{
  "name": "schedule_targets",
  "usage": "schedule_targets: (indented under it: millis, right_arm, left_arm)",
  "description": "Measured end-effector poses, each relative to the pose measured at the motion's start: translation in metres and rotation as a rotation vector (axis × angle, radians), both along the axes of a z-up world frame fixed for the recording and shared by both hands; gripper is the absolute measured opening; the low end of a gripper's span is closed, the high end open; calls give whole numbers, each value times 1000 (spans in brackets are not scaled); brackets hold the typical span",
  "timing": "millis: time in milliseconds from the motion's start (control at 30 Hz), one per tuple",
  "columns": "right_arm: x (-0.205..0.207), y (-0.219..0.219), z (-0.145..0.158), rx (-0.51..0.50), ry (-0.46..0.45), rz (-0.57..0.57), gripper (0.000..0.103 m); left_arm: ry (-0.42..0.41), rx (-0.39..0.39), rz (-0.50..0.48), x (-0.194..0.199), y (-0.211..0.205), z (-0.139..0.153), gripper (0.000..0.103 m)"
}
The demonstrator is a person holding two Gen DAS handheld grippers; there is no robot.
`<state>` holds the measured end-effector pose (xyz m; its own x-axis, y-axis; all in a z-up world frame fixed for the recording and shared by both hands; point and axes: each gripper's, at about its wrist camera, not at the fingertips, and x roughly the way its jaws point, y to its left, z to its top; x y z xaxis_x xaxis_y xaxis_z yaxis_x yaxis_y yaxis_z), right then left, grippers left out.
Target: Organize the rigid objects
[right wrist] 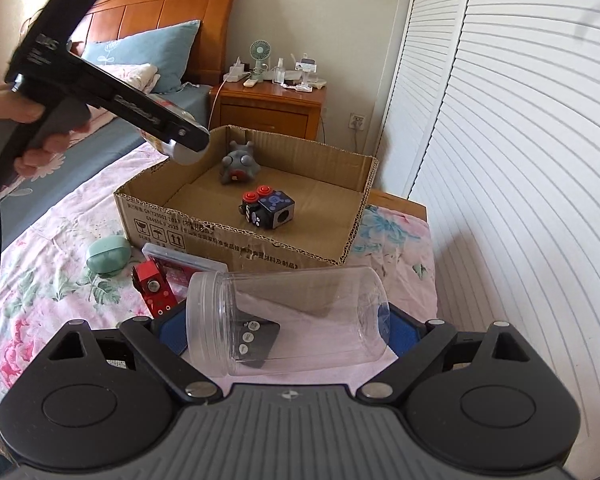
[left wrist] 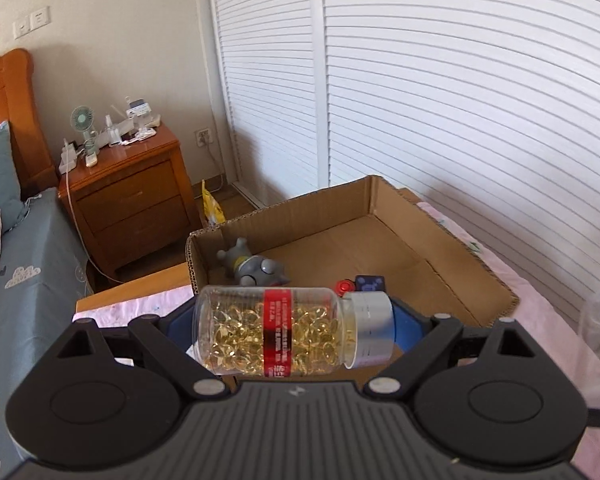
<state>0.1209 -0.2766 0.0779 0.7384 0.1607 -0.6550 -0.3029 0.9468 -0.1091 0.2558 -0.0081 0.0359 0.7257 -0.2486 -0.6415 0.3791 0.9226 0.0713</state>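
Blue-padded left gripper, jaws spread wide, clamps a capsule bottle end to end above the cardboard box. Right gripper, equally wide, grips an empty clear jar lengthwise over the bedspread.

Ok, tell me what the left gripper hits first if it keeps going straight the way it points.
Probably the cardboard box. The left gripper, shut on the capsule bottle, aims down over the near wall at the box floor, between the grey toy and the cube toy. Depth is unclear.
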Motion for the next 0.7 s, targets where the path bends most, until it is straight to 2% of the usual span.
schedule_targets:
  millis: [100, 167, 367, 700]
  right_arm:
    - [0, 3, 1, -3, 0, 2, 96]
    - [1, 5, 2, -11, 1, 4, 96]
    - [9, 10, 7, -6, 2, 8, 96]
    - [53, 21, 26, 34, 28, 6, 96]
  left_arm:
    - [-18, -8, -2, -2, 4, -8, 95]
    - [-1, -20, -17, -6, 8, -10, 95]
    - [-13, 11, -11, -34, 23, -13, 100]
    - [39, 8, 28, -92, 45, -30, 100]
